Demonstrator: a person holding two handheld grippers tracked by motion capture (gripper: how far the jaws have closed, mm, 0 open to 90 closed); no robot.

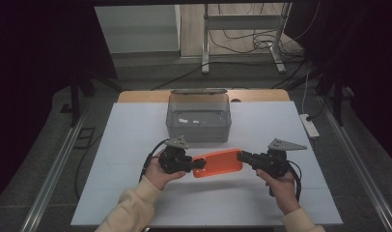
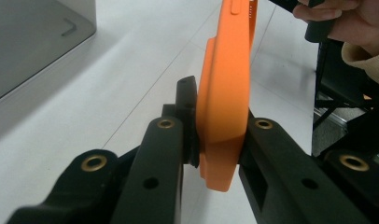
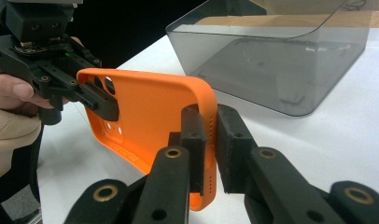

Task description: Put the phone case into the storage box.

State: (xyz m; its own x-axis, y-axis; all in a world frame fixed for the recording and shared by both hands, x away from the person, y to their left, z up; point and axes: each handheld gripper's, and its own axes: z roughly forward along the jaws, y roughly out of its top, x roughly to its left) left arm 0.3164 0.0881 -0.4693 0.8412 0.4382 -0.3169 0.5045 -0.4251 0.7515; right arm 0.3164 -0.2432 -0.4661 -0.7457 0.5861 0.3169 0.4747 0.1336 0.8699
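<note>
1. Orange phone case [image 1: 218, 163]: held above the white table [image 1: 136, 125], spanning the gap between the two grippers, its long axis running left to right in the high view. The camera cut-out end is at the left gripper.
2. Left gripper [image 1: 199, 164]: jaws clamped on the case's left end; in the left gripper view the case [image 2: 225, 107] stands edge-on between the two black jaws, both pressing on it. No earlier picture is at hand for comparison.
3. Right gripper [image 1: 241, 155]: jaws closed together on the case's right edge; in the right gripper view the rim [image 3: 207, 121] sits pinched between the pads, with the far left gripper [image 3: 101, 105] gripping the opposite end.
4. Grey translucent bin [image 1: 199, 116]: stands on the table just behind the case, toward the far edge; its near wall is close to the left gripper's grey plate but apart from it.
5. Open room: bare tabletop lies in front of the case toward the person, and to the left and right of the bin.
6. Power strip [image 1: 310, 124]: lies at the table's right edge, well apart from the case.
</note>
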